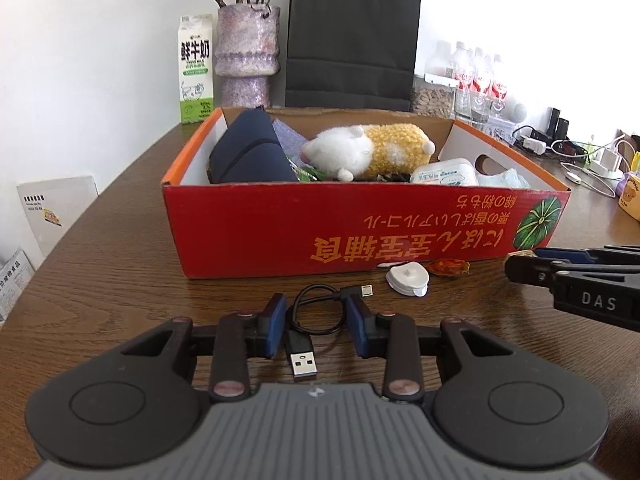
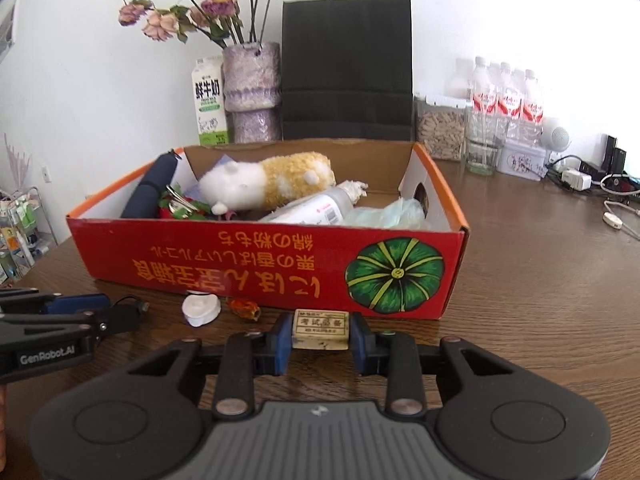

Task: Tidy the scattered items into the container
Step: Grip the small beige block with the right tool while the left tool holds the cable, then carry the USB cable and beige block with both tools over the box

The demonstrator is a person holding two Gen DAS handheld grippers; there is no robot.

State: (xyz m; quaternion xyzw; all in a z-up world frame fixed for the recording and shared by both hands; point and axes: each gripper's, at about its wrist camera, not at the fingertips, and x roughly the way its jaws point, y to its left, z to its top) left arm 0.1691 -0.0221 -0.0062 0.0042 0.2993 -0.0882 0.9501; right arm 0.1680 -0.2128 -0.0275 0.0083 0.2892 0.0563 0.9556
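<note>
We see our left claw (image 1: 317, 322) low over the wooden worktop (image 1: 120, 280), its blue pads either side of a coiled black USB cable (image 1: 316, 312). Whether they press it, we cannot tell. Beyond lie a white heart-shaped piece (image 1: 407, 278) and an amber candy (image 1: 449, 268), against the red box (image 1: 320, 228) holding a plush toy (image 1: 372, 152). Our right claw (image 1: 520, 268) enters at the right edge.

Home: wooden table (image 2: 540, 280); flower vase (image 2: 251, 92); milk carton (image 2: 209, 100).
</note>
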